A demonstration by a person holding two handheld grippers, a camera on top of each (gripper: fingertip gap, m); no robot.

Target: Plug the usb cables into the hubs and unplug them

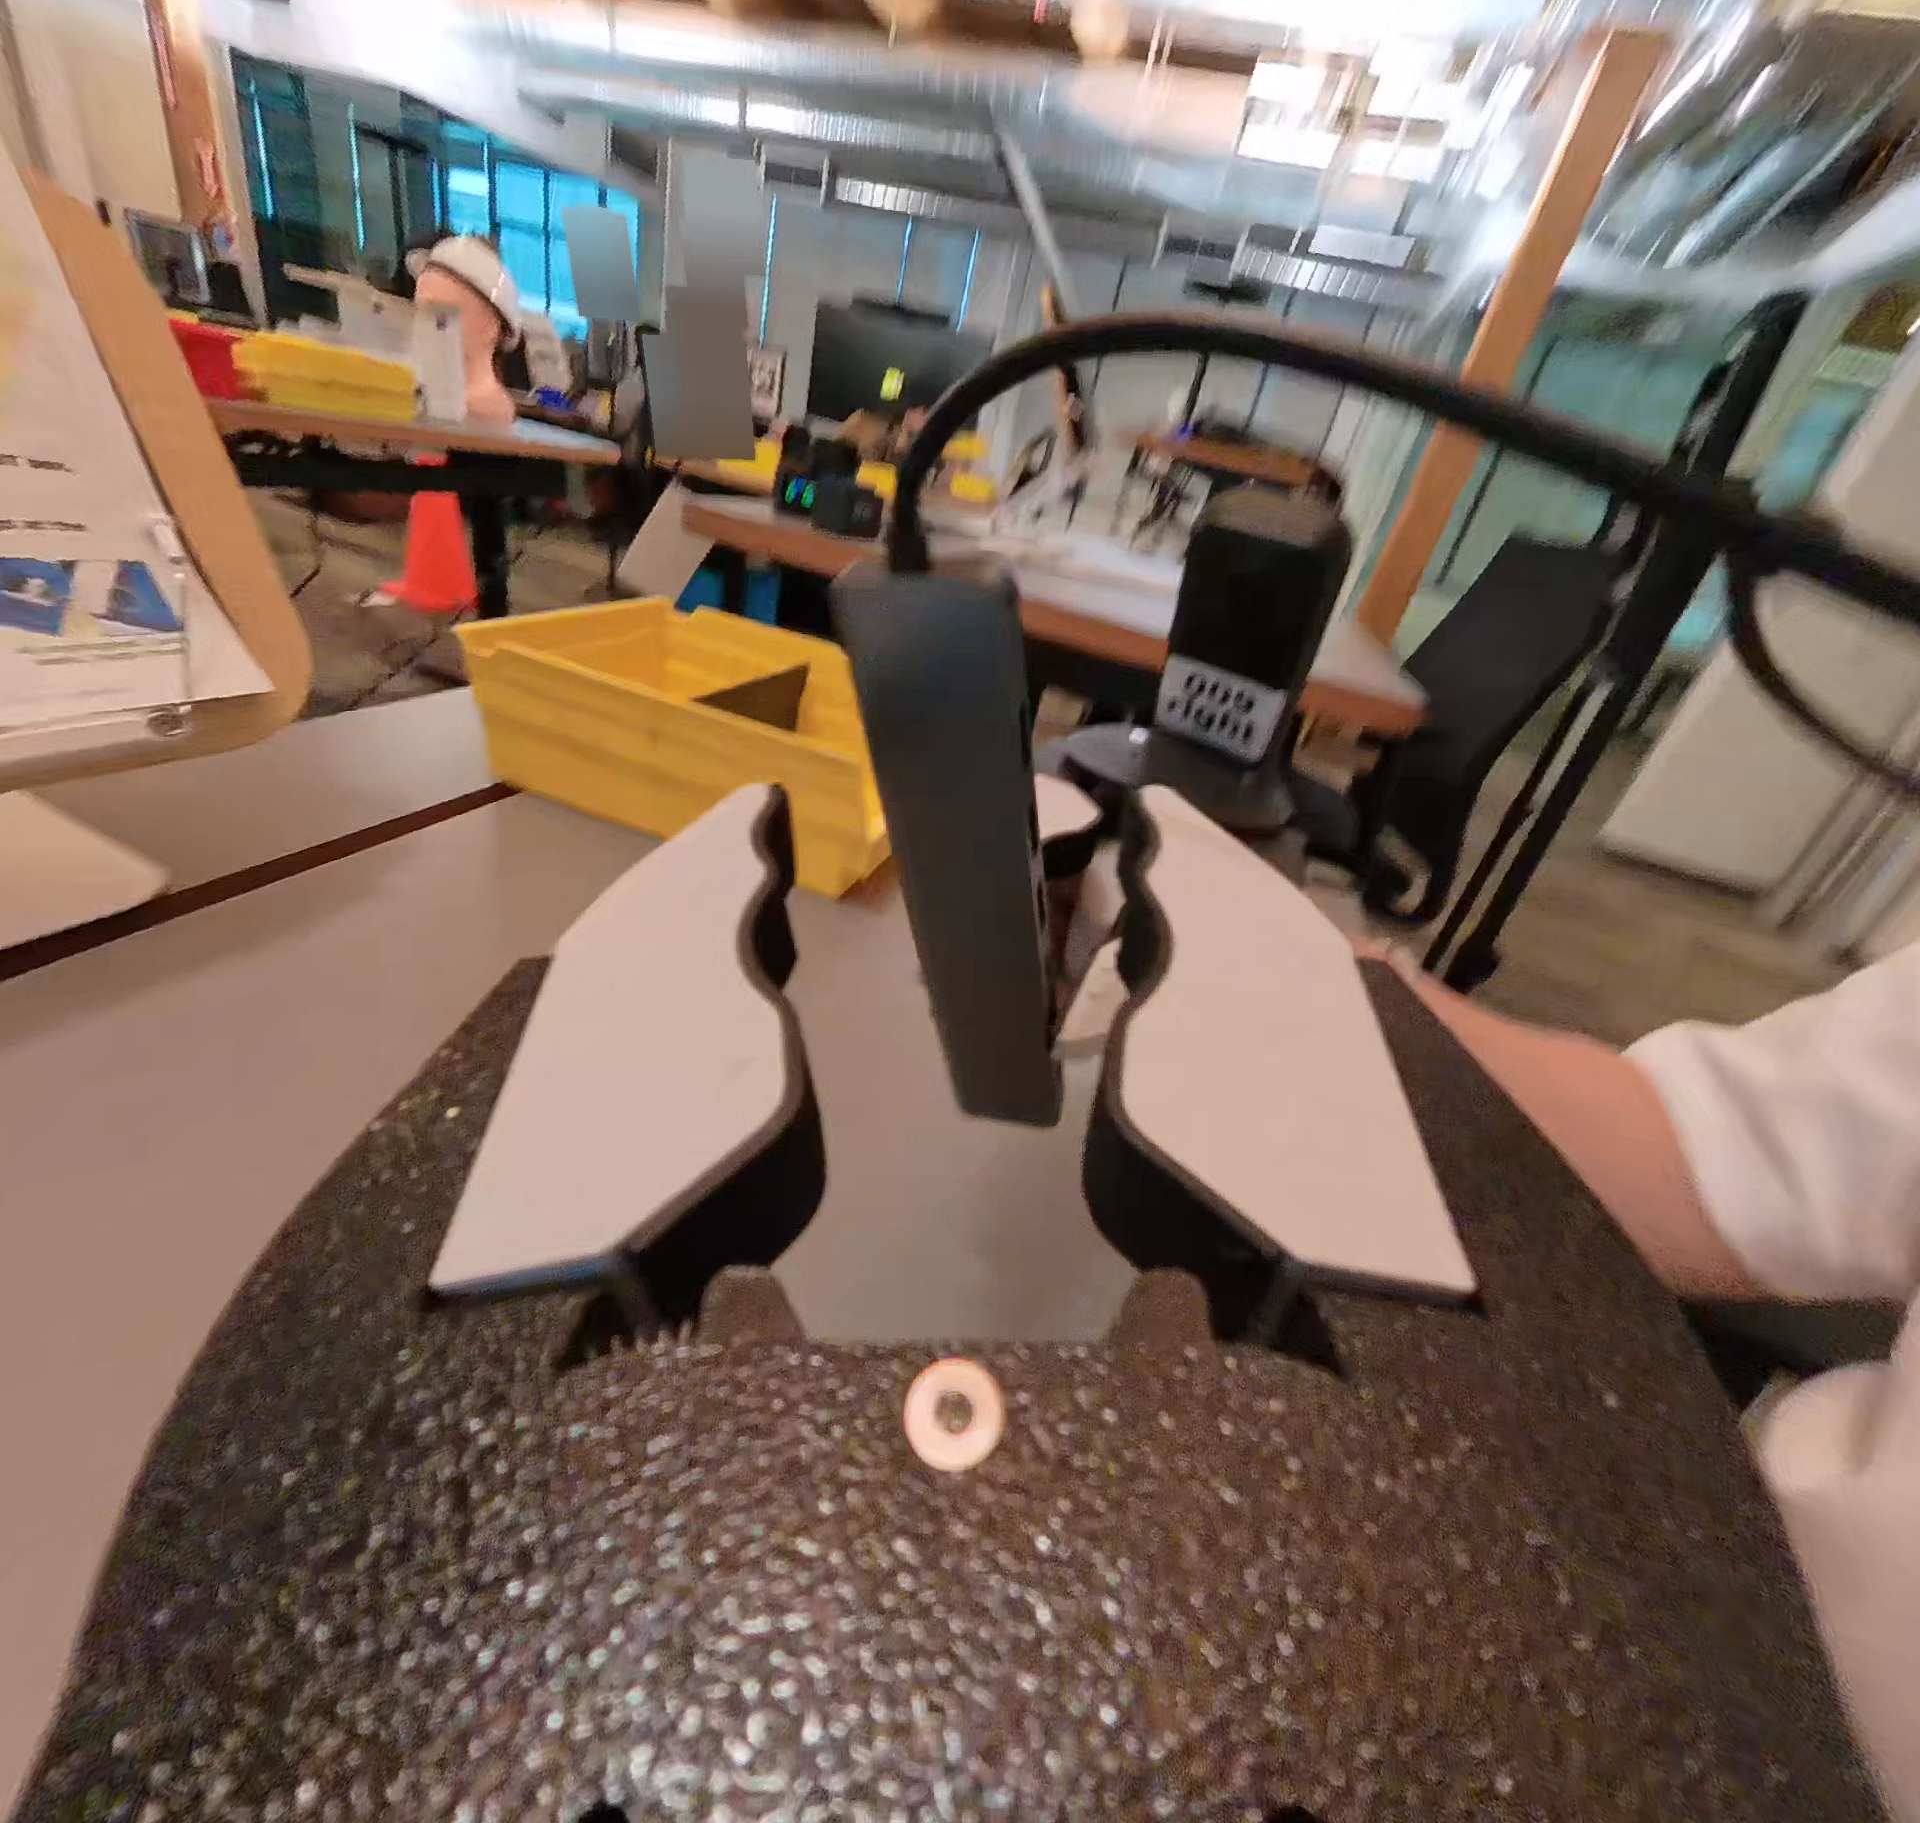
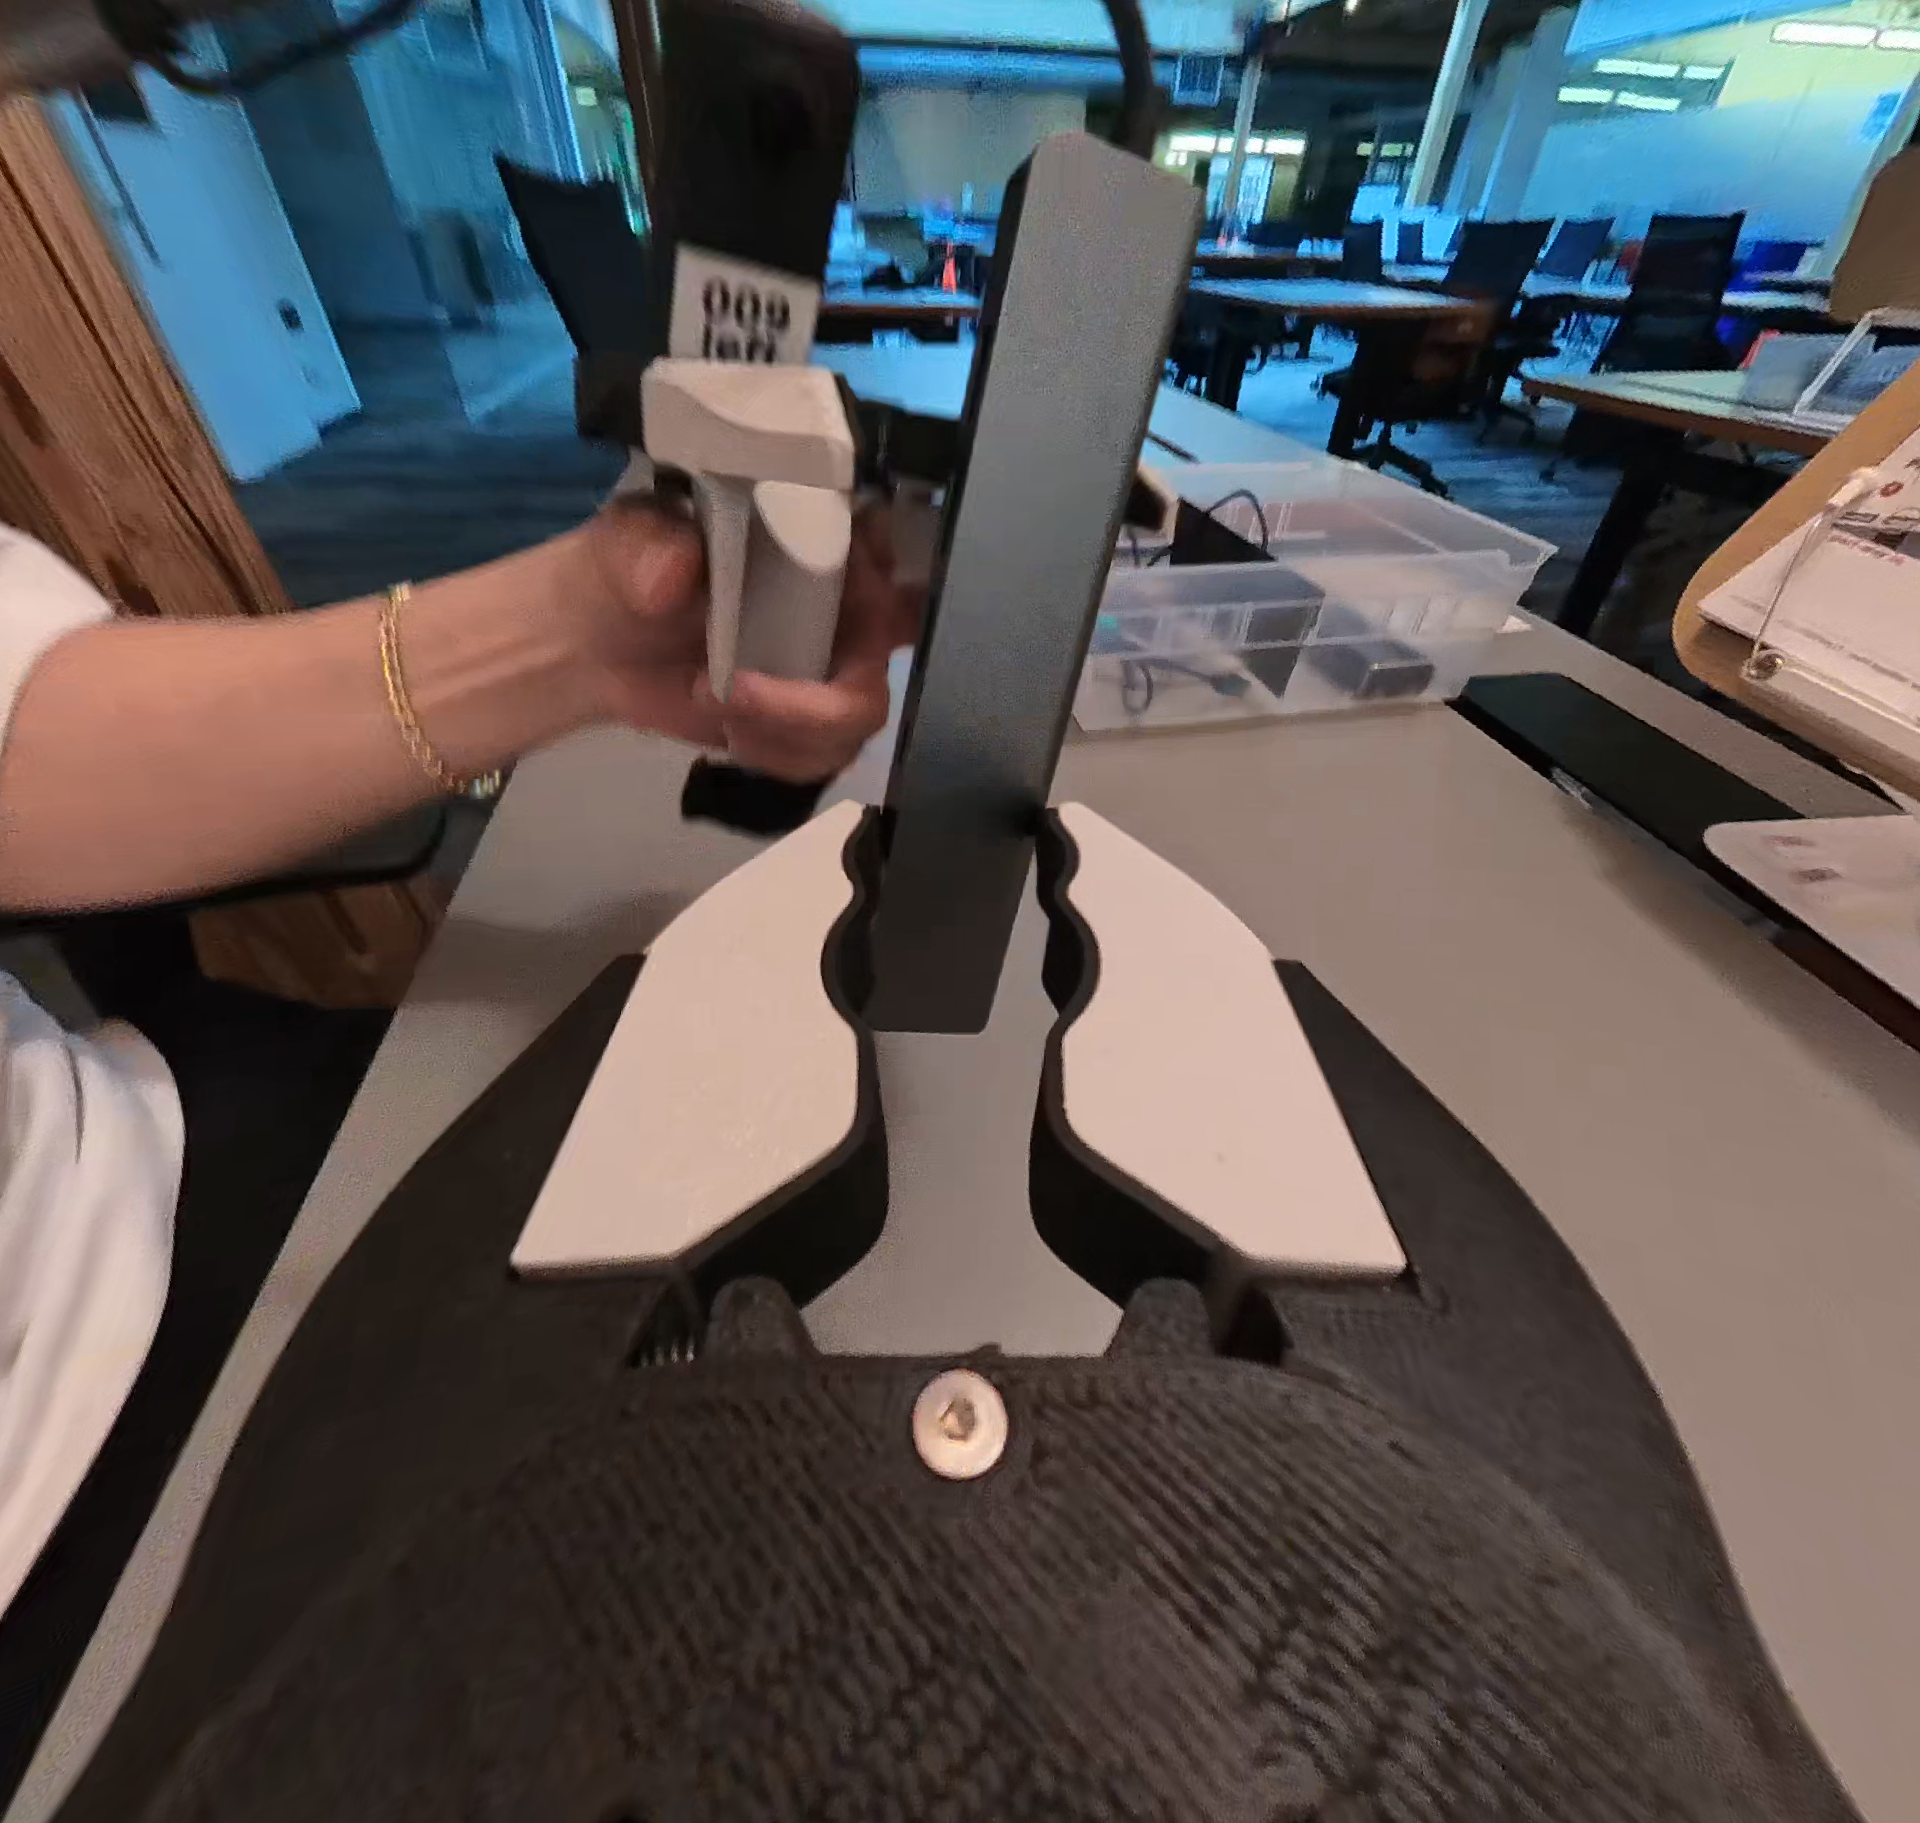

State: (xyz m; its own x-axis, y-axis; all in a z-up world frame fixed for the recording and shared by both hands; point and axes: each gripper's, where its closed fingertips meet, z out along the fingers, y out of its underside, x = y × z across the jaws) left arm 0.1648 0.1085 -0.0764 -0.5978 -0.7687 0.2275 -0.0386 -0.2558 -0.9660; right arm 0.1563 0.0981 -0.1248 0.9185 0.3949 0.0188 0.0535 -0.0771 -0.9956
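While the hub (image 2: 1029,589) stands nearly upright, long axis running up and away from the right claw (image 2: 956,828), its lower end sits clamped between that claw's tips, both pads pressed on its narrow sides. So right claw = clenched on the hub, held above the grey table (image 2: 1455,994), not resting on it. The hub's own black cable (image 1: 1299,360) leaves the top end and arcs off to the side.

Left claw (image 1: 956,838) is spread wide, nothing gripped. In its own view the hub hangs between the two fingers without touching either, closer to the right-hand one, w/ the port side facing that finger. Ports look empty; no loose usb cable is visible in either view, so can't say which plug goes in first.

Judgement: the next move turns on that upright axis. Ports face sideways, so a plug has to come in level, across the hub, w/ the right claw bracing vs. the push. Left is the free one and nearest, so it should fetch the cable. Yellow bin (image 1: 665,713) sits at the table's far edge, clear box (image 2: 1320,599) likewise.
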